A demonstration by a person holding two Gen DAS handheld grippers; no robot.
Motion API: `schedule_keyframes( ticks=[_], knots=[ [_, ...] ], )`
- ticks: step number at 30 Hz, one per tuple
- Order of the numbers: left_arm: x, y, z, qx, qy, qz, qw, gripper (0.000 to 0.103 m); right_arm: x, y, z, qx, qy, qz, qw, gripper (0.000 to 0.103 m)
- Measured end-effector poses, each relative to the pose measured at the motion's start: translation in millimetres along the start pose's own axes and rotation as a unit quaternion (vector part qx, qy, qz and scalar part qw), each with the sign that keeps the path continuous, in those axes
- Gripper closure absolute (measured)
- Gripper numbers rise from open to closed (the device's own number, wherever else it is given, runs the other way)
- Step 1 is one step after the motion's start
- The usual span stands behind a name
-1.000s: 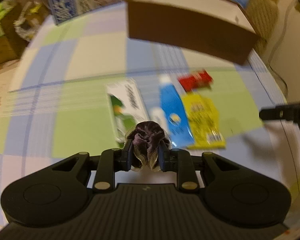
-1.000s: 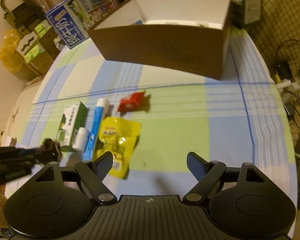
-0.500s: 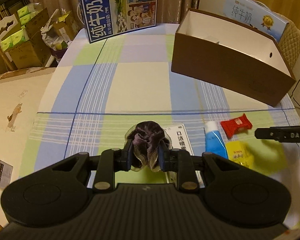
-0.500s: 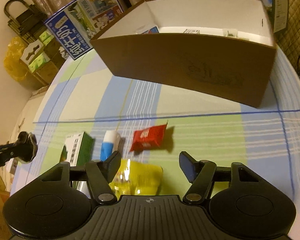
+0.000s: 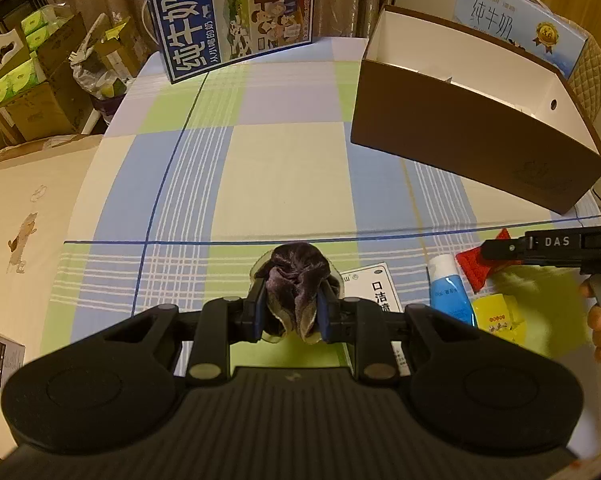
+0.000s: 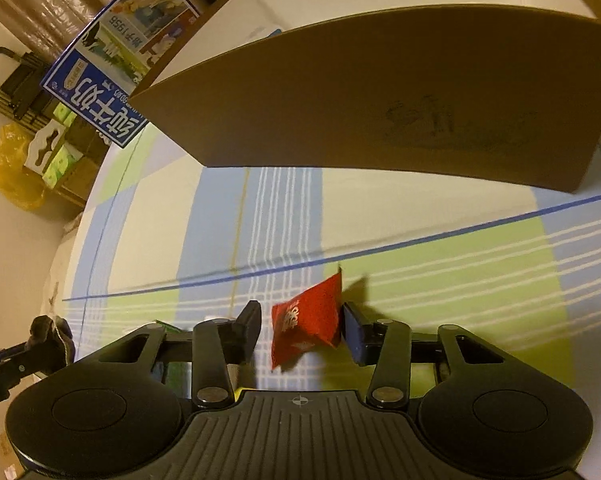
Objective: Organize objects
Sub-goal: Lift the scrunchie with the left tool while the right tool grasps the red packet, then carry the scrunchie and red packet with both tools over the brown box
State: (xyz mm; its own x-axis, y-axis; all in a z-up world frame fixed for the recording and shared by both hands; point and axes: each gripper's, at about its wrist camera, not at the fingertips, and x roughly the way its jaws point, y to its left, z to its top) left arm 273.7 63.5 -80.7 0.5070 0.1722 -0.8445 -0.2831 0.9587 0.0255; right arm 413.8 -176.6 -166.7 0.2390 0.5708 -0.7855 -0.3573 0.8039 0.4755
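Dark purple velvet scrunchie [image 5: 295,288] pinched in left gripper [image 5: 292,306] above checked tablecloth [image 5: 228,184]. Right gripper [image 6: 300,330] spread around red foil packet [image 6: 306,320] (jaws not closed), near brown cardboard box [image 6: 360,100].

left wrist view: high over the checked tablecloth [image 5: 284,184], facing the brown box [image 5: 472,148] from afar. right wrist view: low near the cloth, facing the box wall [image 6: 380,112] close up. shared: box, blue carton [image 5: 228,16], red packet [image 6: 308,320].
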Motion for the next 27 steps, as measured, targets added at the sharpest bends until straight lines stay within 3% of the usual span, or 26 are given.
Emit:
schedule_keyframes(
  ticks=[2, 9, 17, 27],
  knots=[
    [3, 0, 2, 0.001, 0.003, -0.002, 1.0000, 0.082, 6, 2, 0, -0.001, 0.005, 0.002, 1.000, 0.076],
    [13, -1, 6, 0.008, 0.010, -0.010, 0.9999, 0.082, 7, 4, 1, -0.006, -0.005, 0.019, 1.000, 0.087],
    [16, -10, 20, 0.022, 0.004, -0.025, 0.9994, 0.082, -27, -2, 10, 0.005, -0.044, 0.030, 0.999, 0.089],
    [18, -42, 59, 0.062, -0.029, -0.054, 0.9962, 0.082, -86, -20, 27, 0.017, -0.099, 0.021, 0.995, 0.089]
  ],
)
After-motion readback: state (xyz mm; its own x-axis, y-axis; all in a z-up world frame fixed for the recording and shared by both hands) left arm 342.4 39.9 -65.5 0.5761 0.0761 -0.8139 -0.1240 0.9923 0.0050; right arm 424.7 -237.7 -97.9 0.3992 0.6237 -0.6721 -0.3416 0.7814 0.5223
